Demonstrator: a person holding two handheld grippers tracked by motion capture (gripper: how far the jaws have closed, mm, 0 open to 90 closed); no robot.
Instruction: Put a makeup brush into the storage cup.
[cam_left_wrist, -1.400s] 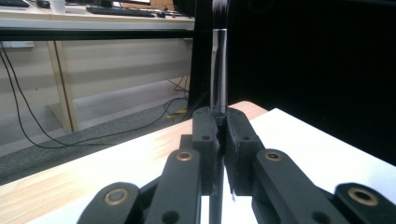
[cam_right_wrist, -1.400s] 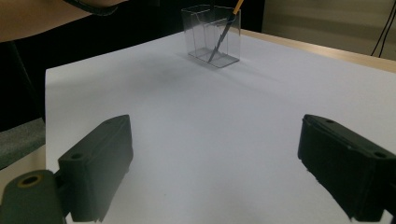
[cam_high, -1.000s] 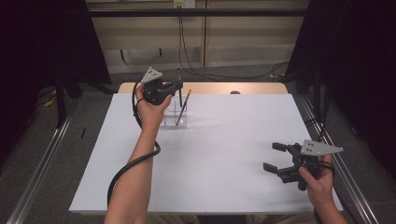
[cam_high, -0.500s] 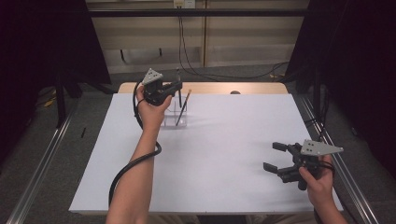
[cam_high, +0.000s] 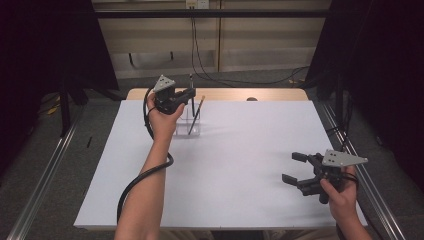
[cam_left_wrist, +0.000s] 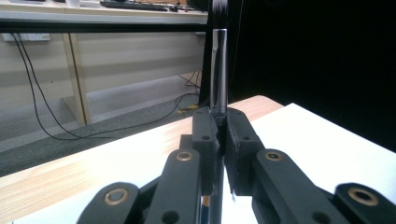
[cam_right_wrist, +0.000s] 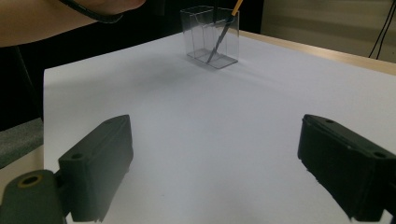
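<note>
The left gripper (cam_left_wrist: 219, 135) squeezes a dark brush (cam_left_wrist: 218, 70), poking up at 12 o'clock; the right gripper (cam_right_wrist: 215, 172) gapes wide, far from the clear box (cam_right_wrist: 210, 35).

2 tools (cam_high: 184, 96) (cam_high: 296, 167), 2 brushes (cam_high: 191, 87) (cam_high: 196, 115), 1 clear holder (cam_high: 187, 127), 1 white sheet (cam_high: 240, 150).

- The white sheet (cam_high: 235, 165) between the two grippers is left bare, so free passage is given there.
- The far left is blocked by the clear holder (cam_high: 189, 122), a leaning brush (cam_high: 196, 115) and the left gripper (cam_high: 187, 96) above it.
</note>
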